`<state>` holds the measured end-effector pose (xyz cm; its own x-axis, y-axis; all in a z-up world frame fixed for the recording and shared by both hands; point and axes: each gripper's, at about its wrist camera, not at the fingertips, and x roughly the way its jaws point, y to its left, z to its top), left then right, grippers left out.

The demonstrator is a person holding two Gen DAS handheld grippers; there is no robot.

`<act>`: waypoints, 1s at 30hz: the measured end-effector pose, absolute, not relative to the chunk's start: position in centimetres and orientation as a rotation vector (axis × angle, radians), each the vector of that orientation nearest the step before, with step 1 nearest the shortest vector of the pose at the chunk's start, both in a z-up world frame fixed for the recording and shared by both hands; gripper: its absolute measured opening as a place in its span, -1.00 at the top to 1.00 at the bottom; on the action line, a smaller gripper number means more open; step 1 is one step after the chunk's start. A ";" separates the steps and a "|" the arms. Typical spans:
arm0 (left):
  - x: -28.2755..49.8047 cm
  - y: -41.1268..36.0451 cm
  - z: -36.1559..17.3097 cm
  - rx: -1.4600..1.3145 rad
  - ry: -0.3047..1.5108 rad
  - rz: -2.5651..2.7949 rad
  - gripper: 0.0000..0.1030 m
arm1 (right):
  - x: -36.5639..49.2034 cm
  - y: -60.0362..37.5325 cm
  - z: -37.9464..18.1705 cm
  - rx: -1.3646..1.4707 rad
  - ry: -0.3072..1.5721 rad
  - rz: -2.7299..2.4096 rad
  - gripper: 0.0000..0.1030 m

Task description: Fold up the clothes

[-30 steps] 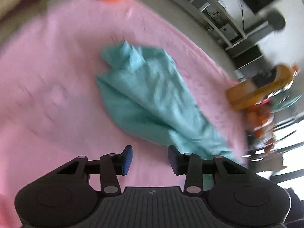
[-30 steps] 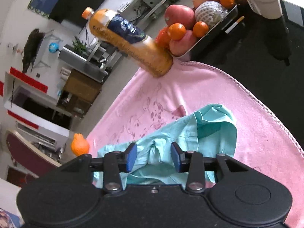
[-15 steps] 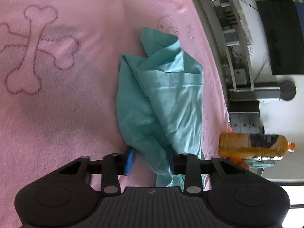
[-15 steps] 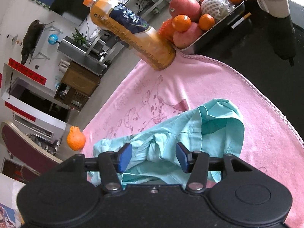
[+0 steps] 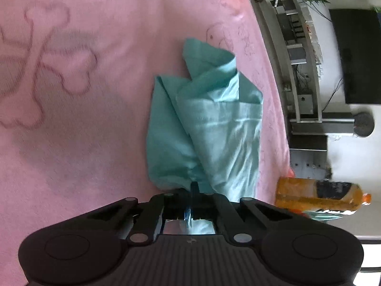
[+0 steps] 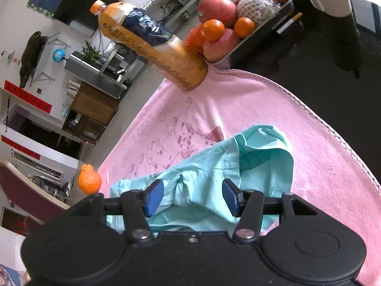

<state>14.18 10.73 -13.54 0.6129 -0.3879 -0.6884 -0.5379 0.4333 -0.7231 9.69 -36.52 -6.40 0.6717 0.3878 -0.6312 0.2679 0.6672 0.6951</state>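
Since half a second ago the left gripper has closed its jaws on the near edge of the teal garment, at lower centre on the pink blanket. Over the same cloth, the right gripper stands with jaws apart, holding nothing.

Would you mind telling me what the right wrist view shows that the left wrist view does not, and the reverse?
Only the right wrist view shows the fruit tray, a cigarette beside it, the black tabletop, and the right gripper open over the cloth. Only the left wrist view shows the bone print on the pink blanket and the left gripper shut on the teal garment. Both share the garment, the blanket, the orange drink bottle and the small orange fruit.
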 end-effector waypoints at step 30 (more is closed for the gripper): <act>6.7 9.5 -6.3 -0.395 0.888 0.063 0.99 | 8.1 -34.3 -7.8 0.706 0.889 -0.048 0.97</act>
